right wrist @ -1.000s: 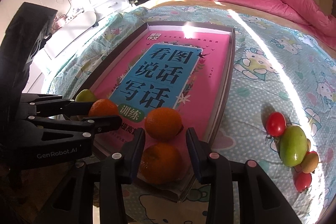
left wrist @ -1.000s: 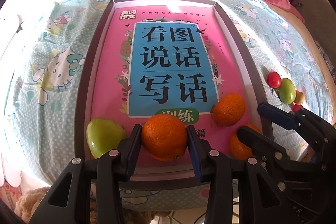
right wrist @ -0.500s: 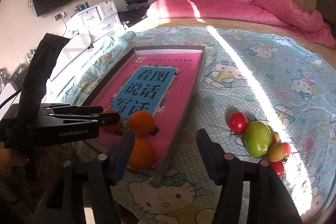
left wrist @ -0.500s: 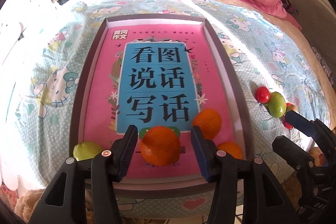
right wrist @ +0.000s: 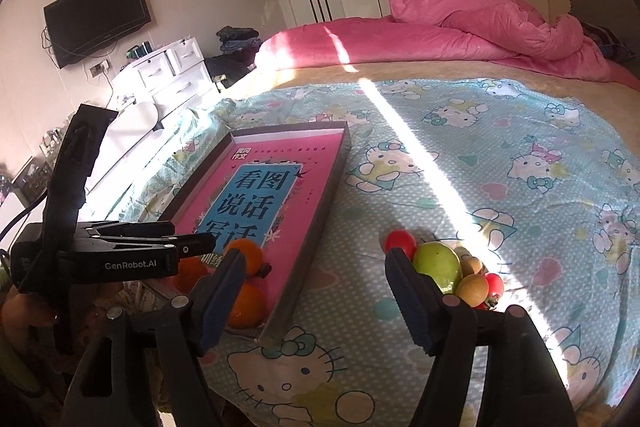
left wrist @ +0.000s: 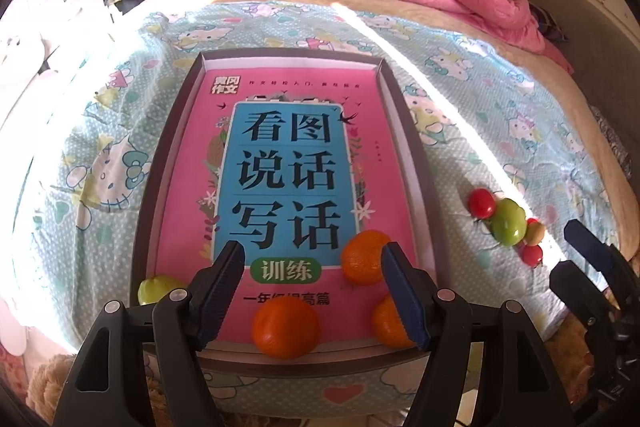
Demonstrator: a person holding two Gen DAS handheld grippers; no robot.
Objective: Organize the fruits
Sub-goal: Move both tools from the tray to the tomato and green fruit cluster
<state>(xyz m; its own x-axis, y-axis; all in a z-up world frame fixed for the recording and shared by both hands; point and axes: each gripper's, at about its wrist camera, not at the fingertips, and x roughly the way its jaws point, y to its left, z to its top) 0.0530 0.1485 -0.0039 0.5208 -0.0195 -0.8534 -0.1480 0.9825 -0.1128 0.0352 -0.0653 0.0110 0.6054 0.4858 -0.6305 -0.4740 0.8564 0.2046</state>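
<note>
A grey tray (left wrist: 160, 167) on the bed holds a pink book (left wrist: 288, 155). At its near end lie three oranges (left wrist: 286, 327) (left wrist: 366, 257) (left wrist: 386, 323) and a green fruit (left wrist: 158, 289). My left gripper (left wrist: 310, 267) hovers over the nearest orange with its jaws opening, pads clear of it. My right gripper (right wrist: 316, 259) is also opening, with only bedspread and the tray's corner between its fingers. Just right of it sits a fruit pile: a green fruit (right wrist: 436, 265), a red tomato (right wrist: 400, 243) and small brown ones.
The Hello Kitty bedspread (right wrist: 500, 167) spreads right of the tray. A pink duvet (right wrist: 460, 27) is heaped at the far end. White drawers (right wrist: 172, 75) and a wall TV (right wrist: 96, 15) stand to the left. The bed's edge runs just below the tray.
Both grippers let go of their oranges and spread wide. The left one drew up and back. The right one swung right, from the tray's corner toward the fruit pile.
</note>
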